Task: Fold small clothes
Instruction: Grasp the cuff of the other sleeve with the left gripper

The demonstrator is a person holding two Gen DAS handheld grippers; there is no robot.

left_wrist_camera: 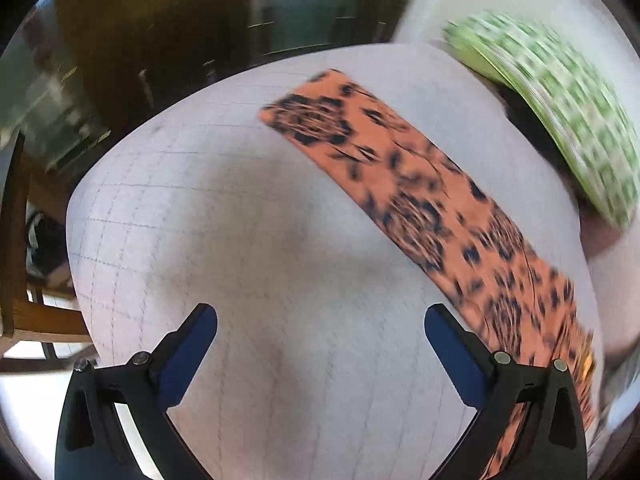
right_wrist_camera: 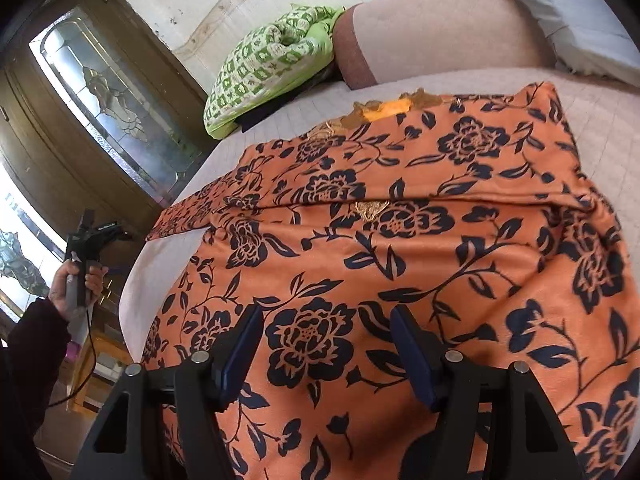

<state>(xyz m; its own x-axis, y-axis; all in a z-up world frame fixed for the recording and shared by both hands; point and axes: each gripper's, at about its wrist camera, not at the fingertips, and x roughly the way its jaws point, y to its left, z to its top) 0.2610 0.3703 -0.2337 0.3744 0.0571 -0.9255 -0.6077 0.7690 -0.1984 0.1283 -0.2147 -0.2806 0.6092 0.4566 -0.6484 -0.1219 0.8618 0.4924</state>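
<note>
An orange flowered garment point(right_wrist_camera: 400, 240) lies spread on the bed point(left_wrist_camera: 240, 220). The left hand-held gripper point(left_wrist_camera: 320, 320) hangs above bare sheet, fingers apart; the right hand-held gripper point(right_wrist_camera: 326, 336) hovers over the garment, fingers apart, holding nothing.

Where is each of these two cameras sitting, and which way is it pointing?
Left wrist view: rides on the left tool, looking down along its open fingers at the white sheet; an orange garment strip crosses on the right.
Right wrist view: rides on the right tool, open just above the garment; the person's left hand shows at far left, holding the left tool.
Shared: the garment, the sheet and the green pillow.
</note>
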